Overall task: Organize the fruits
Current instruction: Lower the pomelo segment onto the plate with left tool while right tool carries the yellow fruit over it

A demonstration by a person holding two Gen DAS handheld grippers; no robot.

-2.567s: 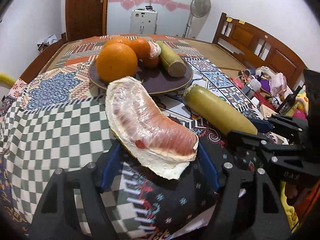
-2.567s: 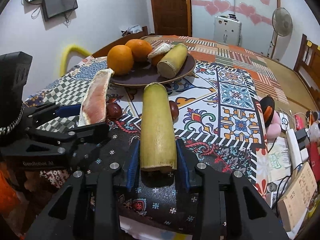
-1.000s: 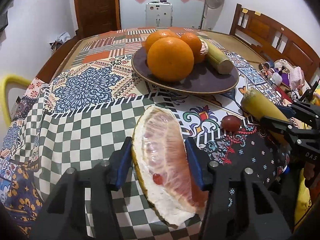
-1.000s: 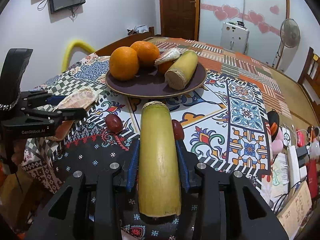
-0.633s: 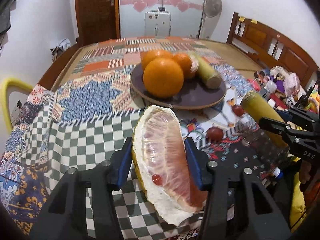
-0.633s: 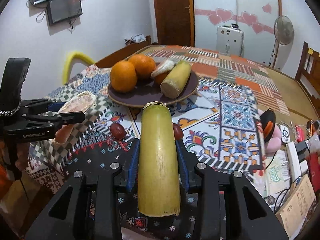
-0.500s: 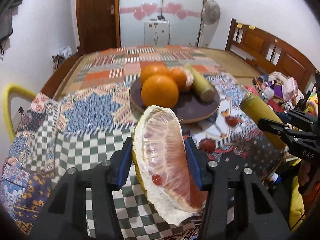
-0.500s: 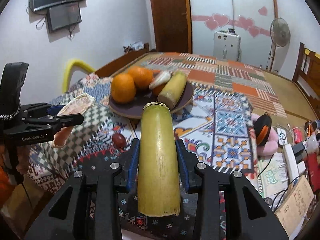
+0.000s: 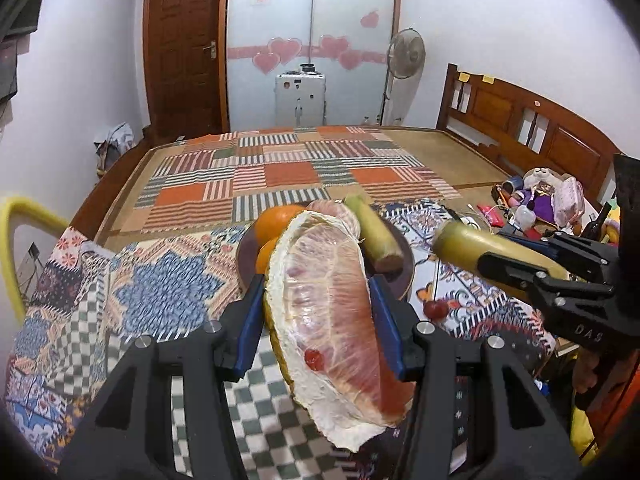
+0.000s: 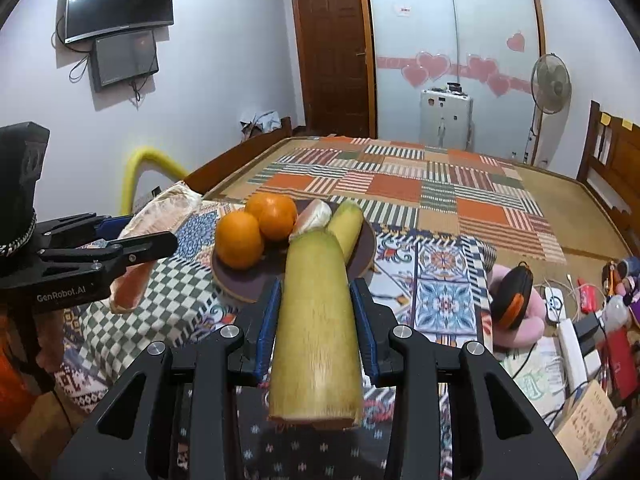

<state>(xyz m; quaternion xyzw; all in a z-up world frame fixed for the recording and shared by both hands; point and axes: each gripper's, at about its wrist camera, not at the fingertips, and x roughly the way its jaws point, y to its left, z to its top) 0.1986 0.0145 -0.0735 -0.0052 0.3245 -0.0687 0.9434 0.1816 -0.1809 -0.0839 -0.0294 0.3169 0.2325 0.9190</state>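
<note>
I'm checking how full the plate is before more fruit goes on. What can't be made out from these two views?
- Left wrist view: the pomelo wedge in the left tool covers most of the plate and the oranges.
- Right wrist view: the sugarcane piece in the right tool hides the plate's near right part.
- The small red fruit is too small to identify.

Patterned cloth [image 10: 444, 304] covers the bed, bearing a fruit plate [image 10: 248, 286]

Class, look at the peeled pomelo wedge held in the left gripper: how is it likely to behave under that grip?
The pomelo wedge probably squashes easily: its pulp is bare. Its pith edge looks ragged, so it may tear. It overhangs the left gripper at both ends, so it might sag or pivot.
</note>
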